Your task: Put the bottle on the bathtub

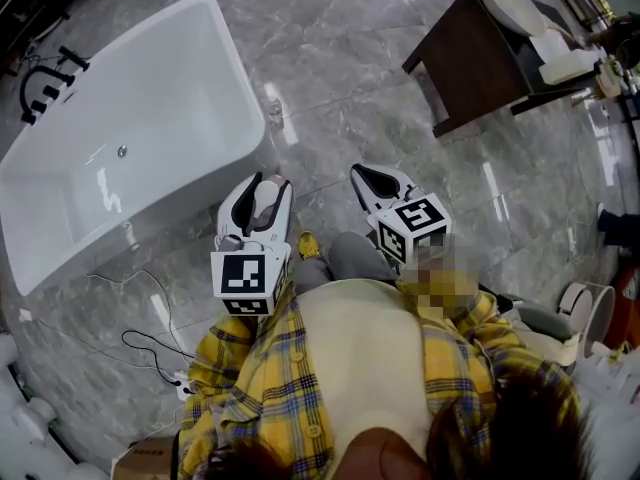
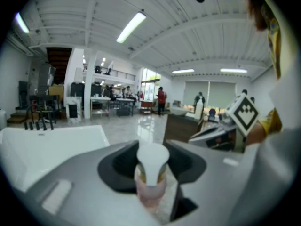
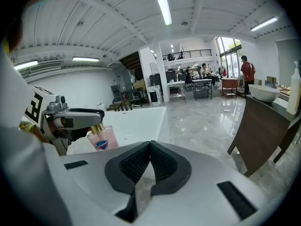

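A pink bottle [image 2: 151, 185] with a white pump top and gold collar stands upright between the jaws of my left gripper [image 1: 267, 183], which is shut on it. In the right gripper view the same bottle [image 3: 102, 139] shows its blue label, hanging under the left gripper [image 3: 70, 117]. The white bathtub [image 1: 120, 128] lies to the left and ahead of the left gripper, apart from it; its rim [image 2: 51, 142] shows in the left gripper view. My right gripper [image 3: 150, 147] is shut on nothing, its ribbed pads touching, and is held beside the left one [image 1: 365, 175].
A dark wooden vanity [image 1: 480, 58] with a white basin stands at the upper right. A black tap set [image 1: 45, 78] stands at the tub's far left end. Cables and a power strip [image 1: 175, 380] lie on the grey marble floor near the tub. Several people stand far back.
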Demonstrator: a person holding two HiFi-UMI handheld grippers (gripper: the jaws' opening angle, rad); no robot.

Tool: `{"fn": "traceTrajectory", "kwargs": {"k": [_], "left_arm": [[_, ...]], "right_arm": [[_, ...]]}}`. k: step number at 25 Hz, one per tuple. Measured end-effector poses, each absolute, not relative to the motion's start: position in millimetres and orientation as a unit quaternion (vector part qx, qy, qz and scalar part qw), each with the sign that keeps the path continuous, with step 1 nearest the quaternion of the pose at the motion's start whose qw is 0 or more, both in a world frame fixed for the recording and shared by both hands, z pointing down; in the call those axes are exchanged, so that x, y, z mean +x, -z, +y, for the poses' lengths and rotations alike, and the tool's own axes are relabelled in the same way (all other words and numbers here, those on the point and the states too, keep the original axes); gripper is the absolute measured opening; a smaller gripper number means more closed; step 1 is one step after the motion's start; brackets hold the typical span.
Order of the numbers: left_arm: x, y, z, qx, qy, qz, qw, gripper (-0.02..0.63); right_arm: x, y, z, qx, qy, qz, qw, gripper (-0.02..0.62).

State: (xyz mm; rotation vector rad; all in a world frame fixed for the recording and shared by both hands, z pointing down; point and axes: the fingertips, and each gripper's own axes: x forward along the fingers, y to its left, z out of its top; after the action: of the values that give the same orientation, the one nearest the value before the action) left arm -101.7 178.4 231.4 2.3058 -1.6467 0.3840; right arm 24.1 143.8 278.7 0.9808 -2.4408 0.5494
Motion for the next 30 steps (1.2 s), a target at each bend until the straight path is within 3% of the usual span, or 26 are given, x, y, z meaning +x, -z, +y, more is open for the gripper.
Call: {"fn": "traceTrajectory", "kwargs": {"k": [14,30], "left_arm": [[-98.9,-242.0,112.3,0.78,-0.133,-0.593,0.15,0.179],[-70.6,-275.1,-6.4,0.739,-0.129,-0.637,0.177,0.178]], "right_arm": [[19.1,-287.7,60.2,0.333,-0.195,-0.896,0.222,0.014],[39.5,-323.9,-58.4,0.257,-0.197,-0.909,0.263,0.014]]}}
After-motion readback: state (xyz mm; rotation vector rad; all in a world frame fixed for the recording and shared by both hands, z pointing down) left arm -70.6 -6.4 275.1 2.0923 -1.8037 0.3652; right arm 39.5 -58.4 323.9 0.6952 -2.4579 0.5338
